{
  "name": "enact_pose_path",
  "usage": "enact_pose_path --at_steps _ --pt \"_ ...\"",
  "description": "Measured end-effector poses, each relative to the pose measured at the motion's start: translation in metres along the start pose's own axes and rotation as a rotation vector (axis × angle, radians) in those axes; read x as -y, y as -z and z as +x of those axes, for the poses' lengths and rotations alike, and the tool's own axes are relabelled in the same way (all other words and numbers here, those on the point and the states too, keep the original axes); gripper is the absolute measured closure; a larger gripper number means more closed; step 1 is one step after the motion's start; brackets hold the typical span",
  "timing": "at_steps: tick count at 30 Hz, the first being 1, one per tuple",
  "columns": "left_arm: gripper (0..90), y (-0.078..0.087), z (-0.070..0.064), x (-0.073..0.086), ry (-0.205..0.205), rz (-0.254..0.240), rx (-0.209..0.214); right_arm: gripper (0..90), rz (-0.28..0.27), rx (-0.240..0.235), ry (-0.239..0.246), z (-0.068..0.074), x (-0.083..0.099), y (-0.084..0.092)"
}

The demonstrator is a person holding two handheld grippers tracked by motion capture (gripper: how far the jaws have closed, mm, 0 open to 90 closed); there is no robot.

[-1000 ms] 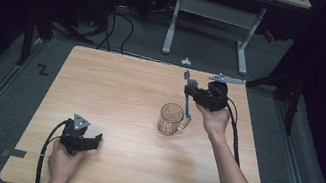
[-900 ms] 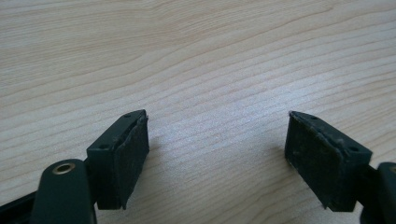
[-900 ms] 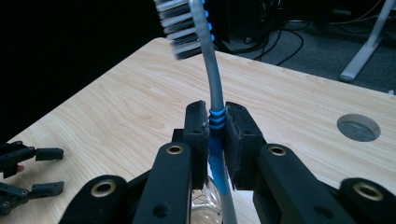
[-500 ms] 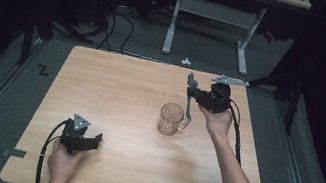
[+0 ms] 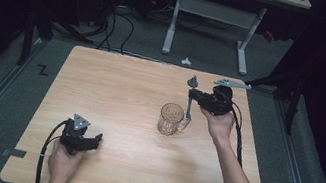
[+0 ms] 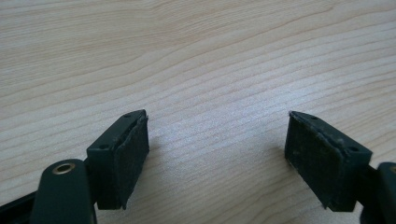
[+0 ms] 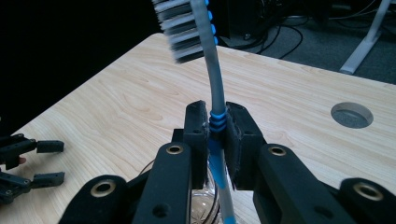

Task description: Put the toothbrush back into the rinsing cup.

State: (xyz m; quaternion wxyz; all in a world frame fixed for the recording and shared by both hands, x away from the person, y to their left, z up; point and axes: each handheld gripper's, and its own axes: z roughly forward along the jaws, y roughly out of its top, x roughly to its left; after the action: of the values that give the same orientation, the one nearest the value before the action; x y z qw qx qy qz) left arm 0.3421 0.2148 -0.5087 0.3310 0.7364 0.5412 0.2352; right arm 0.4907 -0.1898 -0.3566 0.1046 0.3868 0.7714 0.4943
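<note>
Glass mug [image 5: 170,118] stands mid-table; my right gripper [image 7: 216,127] pinches the toothbrush [image 7: 212,70] upright, handle end at the mug's rim. I'd centre it, lower straight, then release. Left gripper [image 6: 217,149] rests spread on the table [image 6: 196,51].

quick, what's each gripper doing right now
left gripper: open, nothing between its jaws, low over the wooden table.
right gripper: shut on the grey and blue toothbrush, above the clear glass mug.
</note>
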Motion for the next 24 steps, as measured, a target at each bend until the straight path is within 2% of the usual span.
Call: enact_pose_path --at_steps 24 --pt "22.3 0.0 0.0 0.0 0.0 0.0 0.0 80.0 0.009 -0.001 -0.01 -0.004 0.011 0.002"
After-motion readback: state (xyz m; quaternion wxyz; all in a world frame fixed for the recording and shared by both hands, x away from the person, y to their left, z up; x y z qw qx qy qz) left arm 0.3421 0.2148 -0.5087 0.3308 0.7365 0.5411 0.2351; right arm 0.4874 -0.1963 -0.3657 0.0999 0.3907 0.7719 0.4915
